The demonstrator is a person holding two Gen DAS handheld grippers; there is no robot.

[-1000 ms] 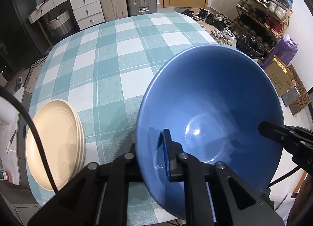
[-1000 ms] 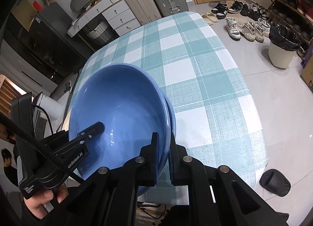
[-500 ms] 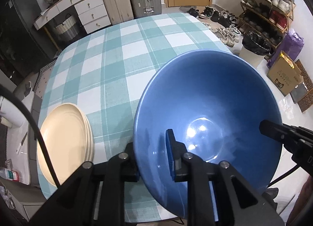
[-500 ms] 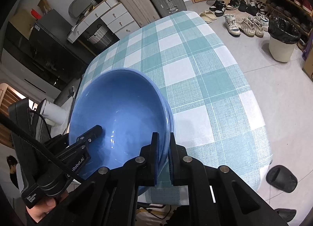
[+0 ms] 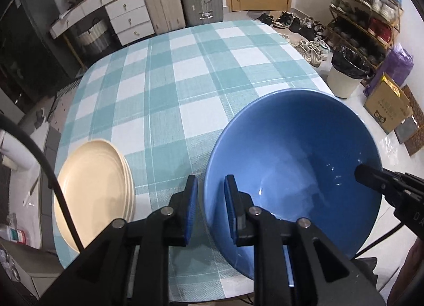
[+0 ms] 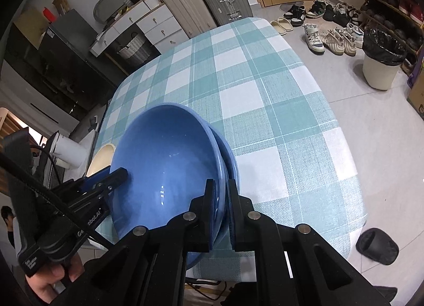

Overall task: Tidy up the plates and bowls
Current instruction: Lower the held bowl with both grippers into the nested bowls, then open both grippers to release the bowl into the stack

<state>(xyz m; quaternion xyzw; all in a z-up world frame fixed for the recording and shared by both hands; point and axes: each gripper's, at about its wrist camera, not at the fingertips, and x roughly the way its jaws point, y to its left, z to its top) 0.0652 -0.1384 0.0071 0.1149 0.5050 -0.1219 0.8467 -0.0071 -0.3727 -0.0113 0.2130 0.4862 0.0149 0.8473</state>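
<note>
Blue bowl [image 6: 164, 173] sits nested in a second bowl [image 6: 231, 157] at the near table edge, lower centre of the right wrist view. Right gripper [image 6: 220, 216] pinches the near rims, narrow, apparently both rims together. Left gripper [image 5: 209, 208] has just been opening; its jaws straddle the bowl's left rim, pads off it, narrow gap. Cream plates [image 5: 92, 192], stacked, lie just beside the bowl at lower left of the left wrist view. Checked table [image 5: 185, 72] otherwise bare.

Step, as judged: bowls stacked, release under way. Next likely calls for the right gripper to let go and both to back off without dragging the stack.
</note>
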